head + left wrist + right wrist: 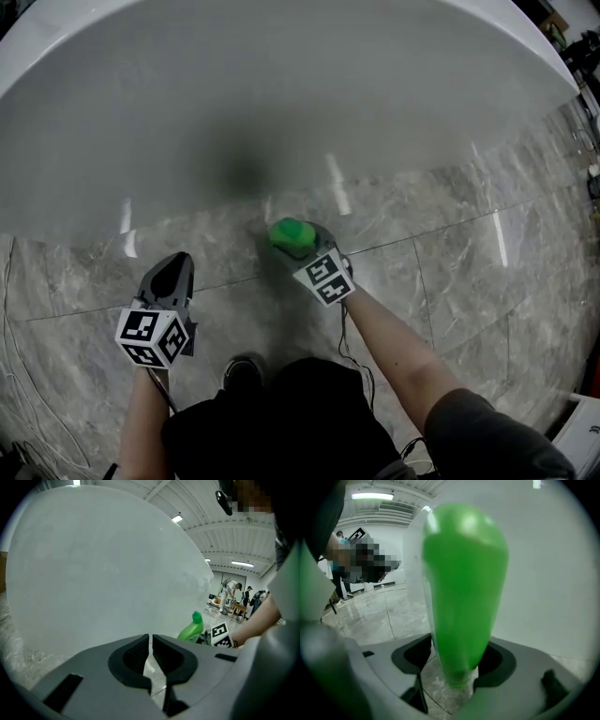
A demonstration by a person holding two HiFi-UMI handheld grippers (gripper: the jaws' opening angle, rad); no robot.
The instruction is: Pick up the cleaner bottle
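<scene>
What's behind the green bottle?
The white tub's wall stands behind the bottle, with marble floor off to one side. The bottle, gripped in the right claw, covers the line where tub meets floor directly behind it.

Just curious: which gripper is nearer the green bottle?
Right. The right gripper grips the green bottle; the left gripper hangs apart at its left, shut and empty.

Head view: from high up, looking steeply down on the marble floor [450, 281], with a white curved surface [281, 94] across the top. Left gripper view: low, looking along the left claw [151, 651] toward that surface, cleaner bottle [191, 631] farther off at right. Right gripper view: looking along the right claw [457, 667], bottle very near, filling the centre. All three views share the bottle and the white surface.
</scene>
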